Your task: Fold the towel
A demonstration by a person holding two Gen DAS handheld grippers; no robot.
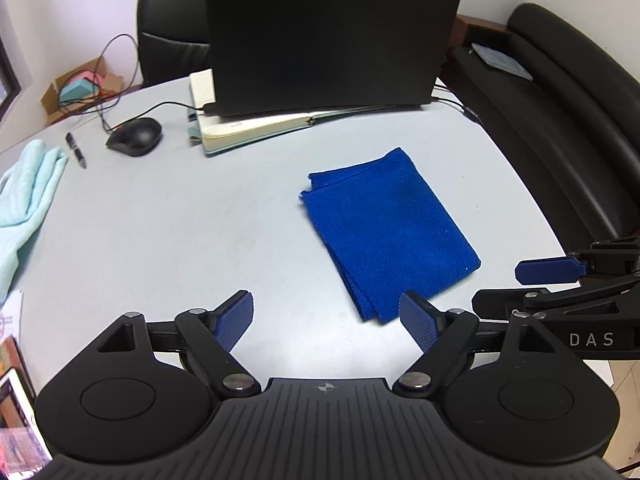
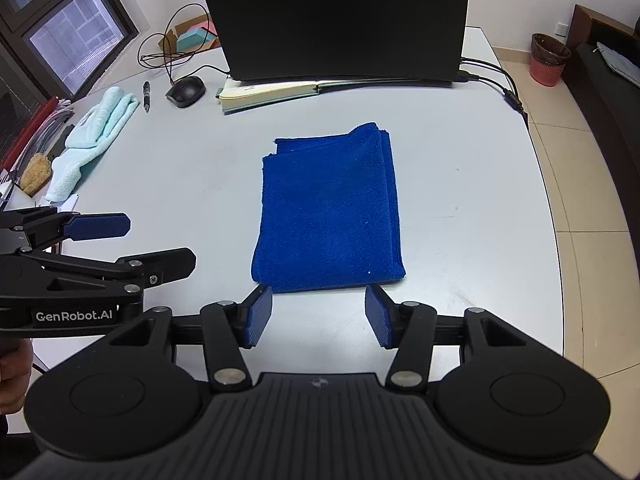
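Right tool (image 2: 319,316) spread, empty | left tool (image 1: 327,322) spread, empty | blue towel (image 2: 330,208) folded flat, long axis toward laptop (image 2: 340,20)

The laptop (image 1: 332,36) runs off the top edge in both views, and its lid hides most of the office chair (image 1: 172,28) behind it. The pale towel (image 1: 28,196) is cut by the left edge in the left wrist view. The hand (image 2: 14,376) shows only as a sliver at the left edge. The sofa (image 1: 580,128) is cropped at the right.
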